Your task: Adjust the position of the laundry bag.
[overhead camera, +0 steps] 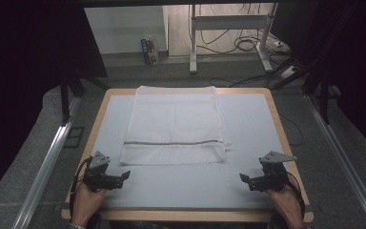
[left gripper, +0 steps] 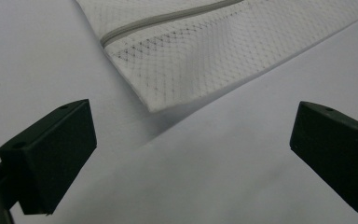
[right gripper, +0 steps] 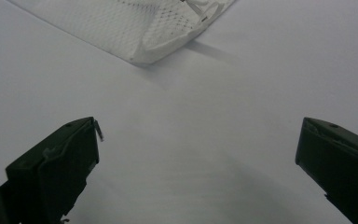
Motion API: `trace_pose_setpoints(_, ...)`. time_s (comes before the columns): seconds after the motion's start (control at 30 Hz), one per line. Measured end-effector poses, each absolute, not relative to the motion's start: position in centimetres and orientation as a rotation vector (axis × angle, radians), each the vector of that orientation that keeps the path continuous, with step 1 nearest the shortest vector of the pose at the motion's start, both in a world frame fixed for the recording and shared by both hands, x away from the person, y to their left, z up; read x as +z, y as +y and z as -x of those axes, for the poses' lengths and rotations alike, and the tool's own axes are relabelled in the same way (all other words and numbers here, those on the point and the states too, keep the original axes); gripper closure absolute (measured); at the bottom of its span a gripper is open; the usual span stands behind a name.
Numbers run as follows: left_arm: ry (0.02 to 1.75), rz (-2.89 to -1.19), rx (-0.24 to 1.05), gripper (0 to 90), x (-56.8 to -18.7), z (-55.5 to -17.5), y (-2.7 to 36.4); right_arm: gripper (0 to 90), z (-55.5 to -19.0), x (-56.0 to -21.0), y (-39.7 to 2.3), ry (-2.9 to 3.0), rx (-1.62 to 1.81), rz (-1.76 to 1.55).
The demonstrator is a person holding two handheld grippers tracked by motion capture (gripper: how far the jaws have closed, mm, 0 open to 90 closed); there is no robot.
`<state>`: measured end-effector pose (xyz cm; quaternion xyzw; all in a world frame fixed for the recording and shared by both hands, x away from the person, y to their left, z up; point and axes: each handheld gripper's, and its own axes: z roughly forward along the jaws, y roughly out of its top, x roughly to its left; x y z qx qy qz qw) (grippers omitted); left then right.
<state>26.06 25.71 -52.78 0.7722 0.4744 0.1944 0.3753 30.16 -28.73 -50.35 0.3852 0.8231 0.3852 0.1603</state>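
Note:
A white mesh laundry bag (overhead camera: pixel 174 125) lies flat in the middle of the table, with a grey zipper line across it near its front edge. My left gripper (overhead camera: pixel 124 177) rests low at the front left, open, short of the bag's near left corner (left gripper: pixel 151 106). At the front right my right gripper (overhead camera: pixel 244 181) is also open, with the bag's near right corner (right gripper: pixel 142 56) ahead of it. Nothing lies between either pair of jaws. A hand holds each gripper from the table's near edge.
The table has a pale grey mat (overhead camera: pixel 248 124) and a wooden rim (overhead camera: pixel 277 119). Beyond it stand a white desk frame (overhead camera: pixel 228 28), floor cables (overhead camera: pixel 245 45) and a small carton (overhead camera: pixel 149 50). Metal rails (overhead camera: pixel 47 162) run along both sides.

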Motion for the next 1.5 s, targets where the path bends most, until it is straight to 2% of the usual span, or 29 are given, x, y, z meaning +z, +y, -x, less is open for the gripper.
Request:
trace_pose_setpoints(0.27,1.207,-1.939,0.419,0.3,-53.2,-26.3,25.9,0.0,-30.3,-50.2,-28.6,2.359,1.129,-1.096)
trace_pose_setpoints(1.03,1.221,-2.009,0.475,1.0,-53.3,-26.7,25.6,1.7,-30.6,-50.3,-27.5,2.389,1.083,-1.056)
trace_pose_setpoints(1.5,1.25,-2.05,0.484,3.1,-53.0,-28.4,24.9,1.7,-31.7,-50.2,-26.6,2.389,1.088,-1.068)
